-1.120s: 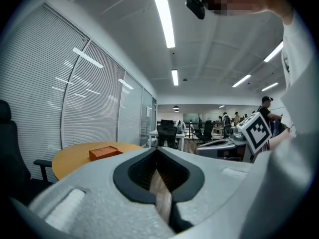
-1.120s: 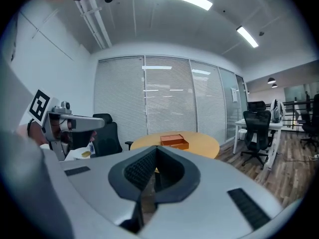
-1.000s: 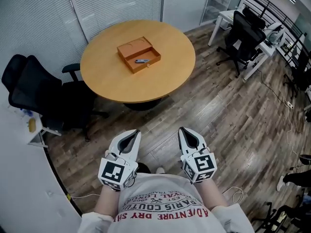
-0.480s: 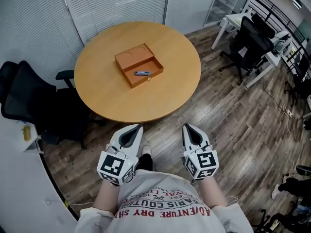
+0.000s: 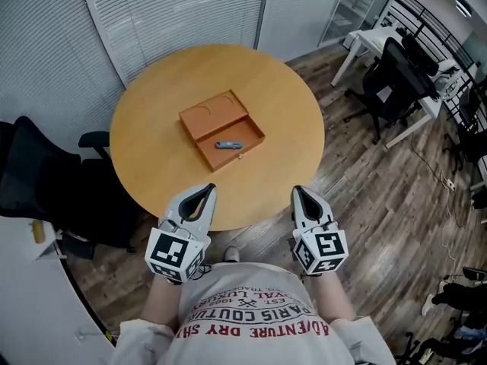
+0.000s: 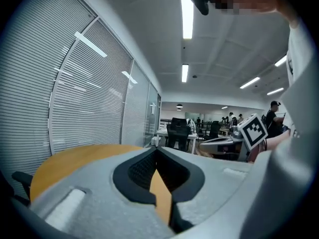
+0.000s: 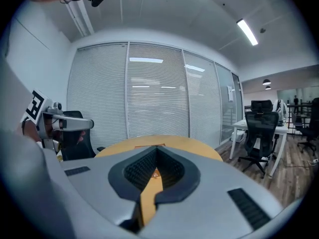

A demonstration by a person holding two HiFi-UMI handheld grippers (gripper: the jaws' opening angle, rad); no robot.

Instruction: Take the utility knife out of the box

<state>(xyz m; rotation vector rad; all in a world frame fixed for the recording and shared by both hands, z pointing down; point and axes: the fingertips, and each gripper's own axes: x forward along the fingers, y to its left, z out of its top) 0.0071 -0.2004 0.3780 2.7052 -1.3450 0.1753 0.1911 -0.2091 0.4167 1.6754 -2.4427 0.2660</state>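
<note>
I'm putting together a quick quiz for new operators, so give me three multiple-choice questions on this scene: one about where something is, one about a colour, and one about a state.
1. Where is the utility knife?
A. On the floor
B. Inside the box
C. Between a gripper's jaws

2. What colour is the box?
A. Blue
B. White
C. Orange-brown

3. How are the jaws of the right hand-held gripper?
A. Together, holding nothing
B. Closed on the knife
C. Wide apart

Answers:
1 B: the head view shows the knife lying in the open tray of the box.
2 C: the tray and the folded-back lid are both orange-brown.
3 A: the right gripper view shows the jaw tips meeting with nothing gripped between them.
</note>
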